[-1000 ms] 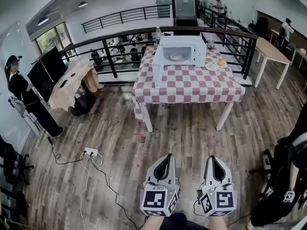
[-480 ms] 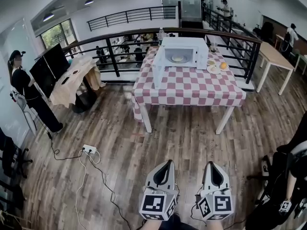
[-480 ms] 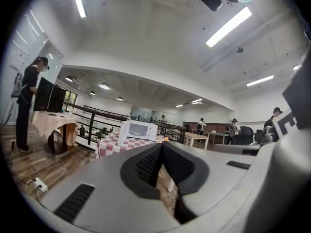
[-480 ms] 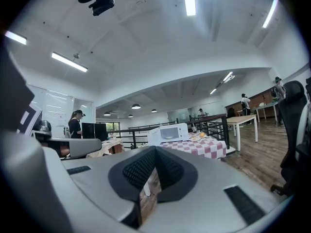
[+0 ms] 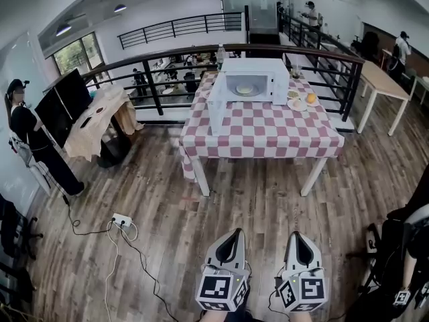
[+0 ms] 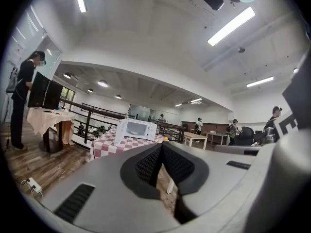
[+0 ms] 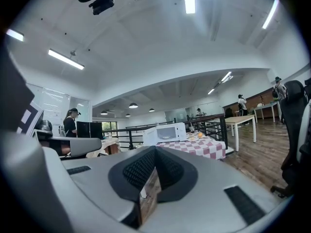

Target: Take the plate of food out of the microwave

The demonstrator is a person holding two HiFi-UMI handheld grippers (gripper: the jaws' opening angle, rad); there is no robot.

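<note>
Plate of food [image 5: 245, 90] sits inside the microwave [image 5: 255, 67], in the middle of the lit cavity, and we have not touched it. The microwave stands toward the far side of a table with a red-and-white checked cloth [image 5: 261, 131]. Its door [image 5: 216, 107] is swung wide open on the microwave's left, so that step looks done already. Just to the right of the microwave, on the same cloth, lie small plates, one with an orange fruit [image 5: 310, 98]; we judge these are not the ones we want.

We stand well back from the microwave, with a stretch of wooden floor [image 5: 255, 200] between it and us. Our left gripper [image 5: 234, 233] and right gripper [image 5: 297, 235] are held side by side, low, pointing level toward the microwave. Each one has its jaws drawn together on nothing.

So almost all of the task is left, as we judge it: walk up to the microwave, spread the jaws, reach into the cavity, take the plate by its rim, and carry it out level so nothing slides off.
</note>
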